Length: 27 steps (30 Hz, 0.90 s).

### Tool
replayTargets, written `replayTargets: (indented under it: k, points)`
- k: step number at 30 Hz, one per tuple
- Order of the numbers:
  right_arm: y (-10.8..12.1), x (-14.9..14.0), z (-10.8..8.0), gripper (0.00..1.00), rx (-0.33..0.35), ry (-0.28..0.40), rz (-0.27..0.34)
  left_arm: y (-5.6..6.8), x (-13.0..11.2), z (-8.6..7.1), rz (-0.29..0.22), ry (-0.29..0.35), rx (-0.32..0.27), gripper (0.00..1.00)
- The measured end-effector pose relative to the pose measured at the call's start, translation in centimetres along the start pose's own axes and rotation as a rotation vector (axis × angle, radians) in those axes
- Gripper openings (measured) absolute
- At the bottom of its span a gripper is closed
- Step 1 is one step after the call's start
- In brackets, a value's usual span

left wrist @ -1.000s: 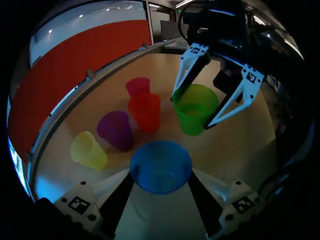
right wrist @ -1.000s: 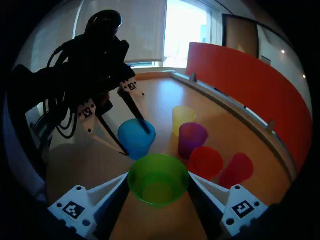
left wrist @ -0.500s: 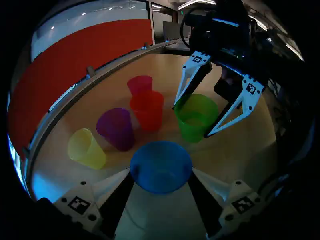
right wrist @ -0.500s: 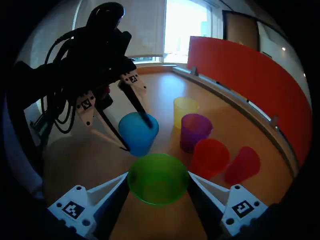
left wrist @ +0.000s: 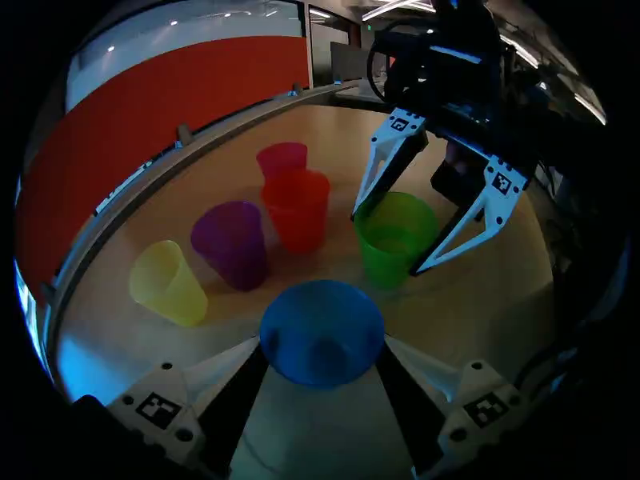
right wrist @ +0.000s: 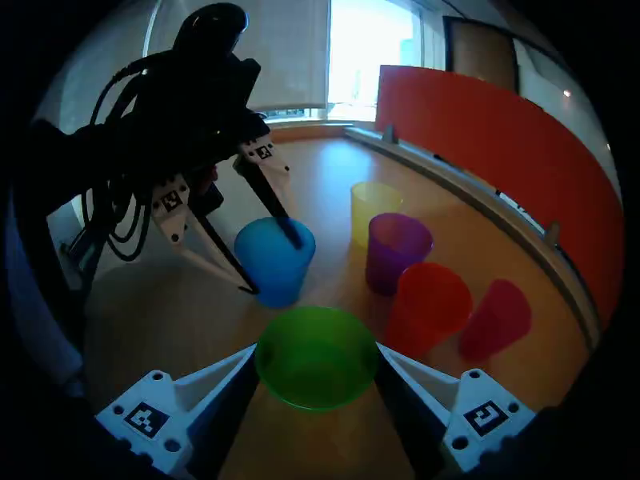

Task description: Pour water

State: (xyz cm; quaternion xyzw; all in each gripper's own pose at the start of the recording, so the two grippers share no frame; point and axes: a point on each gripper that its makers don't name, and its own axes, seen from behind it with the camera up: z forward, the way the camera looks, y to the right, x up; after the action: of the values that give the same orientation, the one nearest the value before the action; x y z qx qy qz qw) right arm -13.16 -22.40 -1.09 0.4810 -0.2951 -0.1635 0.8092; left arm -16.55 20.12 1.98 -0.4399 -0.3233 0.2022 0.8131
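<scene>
Left gripper view: six cups counted, one of each colour, and two tongs. Blue cup (left wrist: 322,332) upright, clamped between both fingers of the left tongs (left wrist: 320,346). Beyond the blue cup, to the right, green cup (left wrist: 396,240) gripped by the right tongs (left wrist: 386,244). Beyond the blue cup, to the left, four on the tabletop (left wrist: 488,320): yellow cup (left wrist: 166,282), purple cup (left wrist: 232,252), red cup (left wrist: 298,210), pink cup (left wrist: 282,156).

Right gripper view: same six. Green cup (right wrist: 317,356) nearest, pinched by the right tongs (right wrist: 317,362). Right of the blue cup (right wrist: 274,260), the other four in a row.
</scene>
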Motion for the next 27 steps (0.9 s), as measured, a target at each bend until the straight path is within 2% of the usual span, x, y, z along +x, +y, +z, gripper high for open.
replayTargets:
  k: [17,21,27]
  points:
    - [0.0,-1.1,-0.2,0.96,-0.007,-0.014,0.022,0.3,-1.3,0.3,-0.009,-0.016,-0.003,0.86]
    - [-0.1,-1.7,-0.3,1.0,-0.01,-0.032,0.023,0.2,-1.8,0.2,-0.01,-0.032,0.003,0.87]
    - [-0.1,-2.3,-0.7,1.0,-0.022,-0.04,0.022,0.2,-2.7,-0.1,-0.014,-0.055,0.014,0.88]
